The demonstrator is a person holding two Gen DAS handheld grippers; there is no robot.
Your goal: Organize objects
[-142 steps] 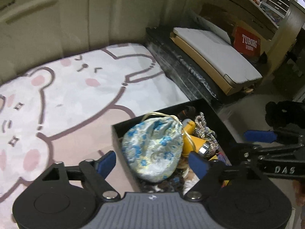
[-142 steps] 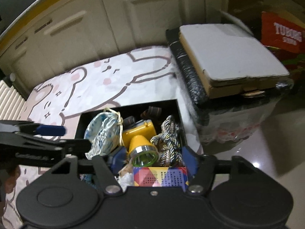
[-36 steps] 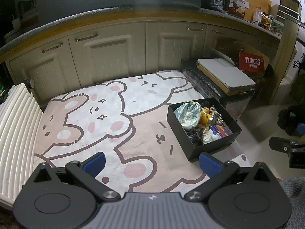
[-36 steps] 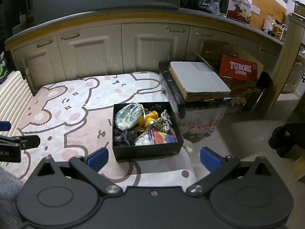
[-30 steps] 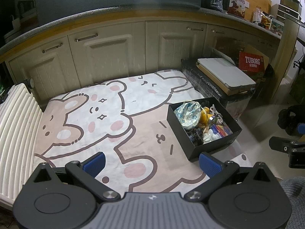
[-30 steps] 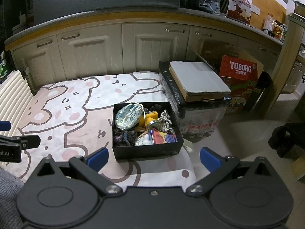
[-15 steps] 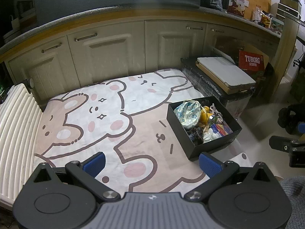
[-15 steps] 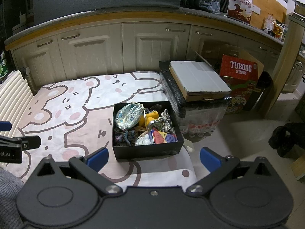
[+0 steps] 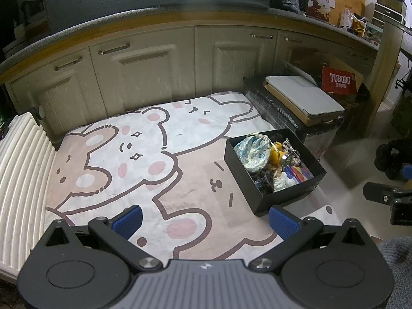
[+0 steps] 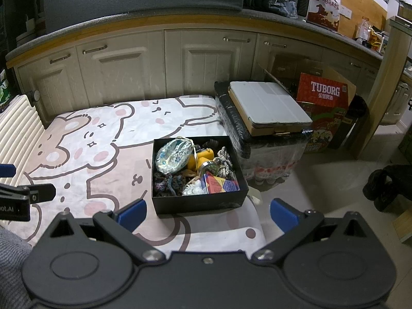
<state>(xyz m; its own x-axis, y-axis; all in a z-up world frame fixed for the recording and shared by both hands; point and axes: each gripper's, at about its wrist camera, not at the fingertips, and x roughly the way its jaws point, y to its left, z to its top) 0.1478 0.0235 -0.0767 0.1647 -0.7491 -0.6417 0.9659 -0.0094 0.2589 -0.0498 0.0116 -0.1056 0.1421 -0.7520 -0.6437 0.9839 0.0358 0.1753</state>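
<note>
A black box (image 9: 265,198) (image 10: 195,202) stands on the bear-print mat (image 9: 144,154) (image 10: 103,149). It holds a blue floral drawstring pouch (image 9: 253,152) (image 10: 173,158), a yellow flashlight (image 9: 276,155) (image 10: 203,163), braided rope (image 10: 224,161), a colourful small box (image 10: 221,184), dark yarn and white cord. My left gripper (image 9: 204,220) is open and empty, held high and back from the box. My right gripper (image 10: 207,213) is open and empty, just in front of the box and above it.
Cream cabinets (image 10: 180,61) line the back under a counter. A wrapped black crate with a white board on top (image 10: 267,108) stands right of the mat, next to a red Tuborg carton (image 10: 325,95). A white ribbed radiator (image 9: 18,180) lies at the left. Tile floor lies at the right.
Both grippers pulled up and far back from the box since 4.7 s ago. Over the last second the views barely shift and nothing in the box has moved.
</note>
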